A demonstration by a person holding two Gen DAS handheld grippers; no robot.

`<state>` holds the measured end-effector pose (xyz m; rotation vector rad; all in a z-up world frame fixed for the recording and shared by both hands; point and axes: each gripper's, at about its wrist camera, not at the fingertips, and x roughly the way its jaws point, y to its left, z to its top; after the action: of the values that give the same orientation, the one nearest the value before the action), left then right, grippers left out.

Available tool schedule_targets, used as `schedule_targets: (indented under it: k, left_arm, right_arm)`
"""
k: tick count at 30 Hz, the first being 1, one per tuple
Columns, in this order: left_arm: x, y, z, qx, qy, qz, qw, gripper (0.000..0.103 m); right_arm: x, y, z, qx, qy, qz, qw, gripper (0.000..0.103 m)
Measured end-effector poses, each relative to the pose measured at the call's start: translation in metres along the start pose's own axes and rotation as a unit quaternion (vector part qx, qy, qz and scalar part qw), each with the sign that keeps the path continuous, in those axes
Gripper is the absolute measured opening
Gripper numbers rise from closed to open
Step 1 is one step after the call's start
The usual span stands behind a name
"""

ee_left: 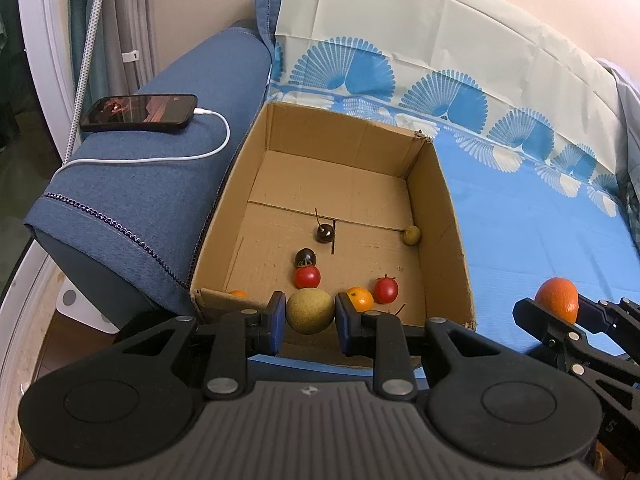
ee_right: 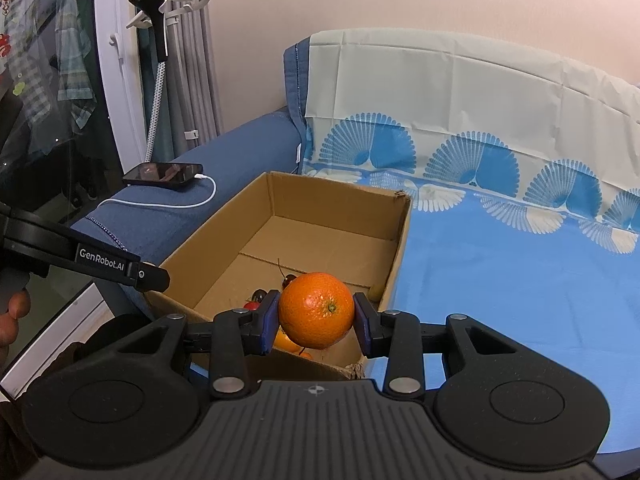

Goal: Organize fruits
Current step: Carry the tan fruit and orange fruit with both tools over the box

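A round green fruit (ee_left: pixel 310 311) is clamped in the left gripper (ee_left: pixel 310 318) and an orange (ee_right: pixel 316 310) in the right gripper (ee_right: pixel 316 320), both held over the cardboard box's (ee_left: pixel 448 216) near edge. Several small fruits already lie inside; these two are judged left.

Soft, even indoor light fills both views, bright enough for clean colour, with no hard shadows. The cardboard box (ee_left: pixel 340 216) keeps a gentle shade along its inner left wall. Glare shows on the phone screen (ee_left: pixel 140 112) and on the glass door (ee_right: pixel 48 100), which reflects the room. Fisheye bending curves the sofa back (ee_left: pixel 460 40) and darkens the top right corners. Focus is sharp throughout; the orange (ee_right: pixel 316 310) shows crisp pores.
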<state>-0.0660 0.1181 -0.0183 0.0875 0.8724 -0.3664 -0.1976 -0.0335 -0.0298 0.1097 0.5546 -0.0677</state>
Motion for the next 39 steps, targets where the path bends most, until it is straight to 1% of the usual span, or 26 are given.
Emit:
schedule_targets:
  k: [12, 21, 29, 39]
  left_arm:
    - [0.007, 0.001, 0.006, -0.002, 0.003, 0.003, 1.0, 0.029]
    - [0.021, 0.007, 0.027, -0.01, 0.001, 0.01, 0.9999, 0.029]
    - [0.051, 0.007, 0.047, -0.012, 0.012, 0.012, 0.9998, 0.029]
    - [0.1, 0.007, 0.061, -0.004, 0.047, 0.02, 0.9987, 0.029]
  right_arm:
    - [0.01, 0.0, 0.001, -0.001, 0.012, 0.004, 1.0, 0.04]
    - [0.032, -0.003, 0.012, -0.001, 0.019, 0.005, 1.0, 0.04]
    - [0.068, -0.003, 0.021, -0.004, 0.035, 0.016, 0.999, 0.04]
    - [0.117, -0.007, 0.019, 0.003, 0.074, 0.02, 0.997, 0.04]
